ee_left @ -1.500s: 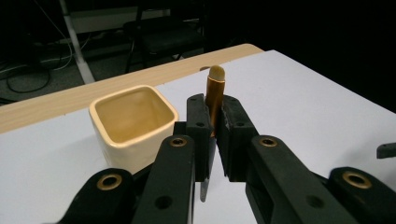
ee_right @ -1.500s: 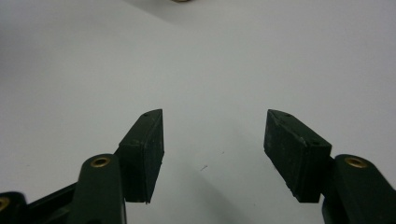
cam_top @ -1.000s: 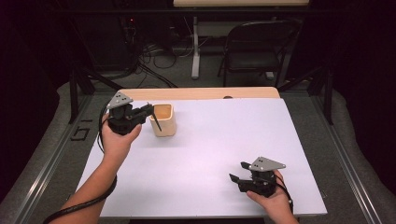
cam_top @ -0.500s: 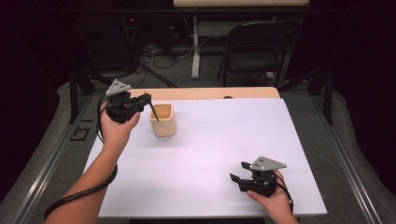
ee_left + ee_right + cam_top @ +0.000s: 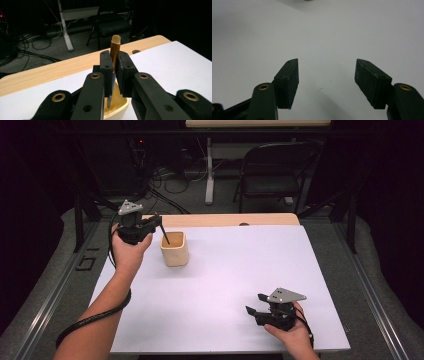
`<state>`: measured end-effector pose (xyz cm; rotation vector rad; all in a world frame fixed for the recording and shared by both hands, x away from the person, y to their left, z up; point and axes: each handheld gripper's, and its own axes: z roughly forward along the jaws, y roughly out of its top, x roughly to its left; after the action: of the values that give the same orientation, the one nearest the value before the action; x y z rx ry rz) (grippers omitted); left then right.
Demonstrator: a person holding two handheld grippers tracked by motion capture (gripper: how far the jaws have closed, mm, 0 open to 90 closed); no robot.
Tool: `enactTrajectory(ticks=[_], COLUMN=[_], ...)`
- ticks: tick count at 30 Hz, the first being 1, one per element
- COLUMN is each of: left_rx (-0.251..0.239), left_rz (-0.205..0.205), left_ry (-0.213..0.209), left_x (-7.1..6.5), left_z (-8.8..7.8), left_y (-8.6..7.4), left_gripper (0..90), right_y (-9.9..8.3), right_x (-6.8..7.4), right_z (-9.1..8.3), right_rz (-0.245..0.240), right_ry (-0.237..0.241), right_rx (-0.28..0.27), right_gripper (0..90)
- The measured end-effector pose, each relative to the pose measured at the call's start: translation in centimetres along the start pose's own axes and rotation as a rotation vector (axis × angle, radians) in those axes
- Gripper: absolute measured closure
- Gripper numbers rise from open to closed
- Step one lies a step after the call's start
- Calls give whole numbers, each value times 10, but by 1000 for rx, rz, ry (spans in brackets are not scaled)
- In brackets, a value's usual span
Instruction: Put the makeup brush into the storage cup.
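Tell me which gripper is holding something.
The left gripper, shut on a brush over the cup. The right gripper stands open, nothing between.

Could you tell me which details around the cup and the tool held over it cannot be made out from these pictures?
- Lower end of the tool: in the left gripper view, hidden behind the jaws of the left gripper.
- Inside of the cup: high view, too small to tell any contents; in the left gripper view the jaws cover most of it.
- What the tool is: high view shows just a thin dark stick.
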<state>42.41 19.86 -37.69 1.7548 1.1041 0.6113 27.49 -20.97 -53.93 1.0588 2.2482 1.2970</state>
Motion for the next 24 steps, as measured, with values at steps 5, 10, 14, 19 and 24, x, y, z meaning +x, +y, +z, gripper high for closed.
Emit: enactTrajectory(ticks=[5, 10, 14, 19, 24], left_rx=[10, 15, 20, 27, 34], left_rz=[-3, -13, -21, -31, -45], left_ry=[10, 19, 24, 27, 26], left_x=[1, 4, 6, 7, 7], left_z=[6, 11, 14, 18, 24], left_y=[-2, -6, -8, -12, -15], left_gripper=[837, 837, 837, 837, 837], right_y=[0, 0, 0, 0, 0], right_x=[-1, -1, -1, -1, -1], right_z=[0, 0, 0, 0, 0], right_rz=[3, 2, 3, 3, 2], right_ry=[-1, -1, -1, 1, 0], right_rx=[-2, 0, 0, -2, 0], right_gripper=[360, 361, 361, 361, 361])
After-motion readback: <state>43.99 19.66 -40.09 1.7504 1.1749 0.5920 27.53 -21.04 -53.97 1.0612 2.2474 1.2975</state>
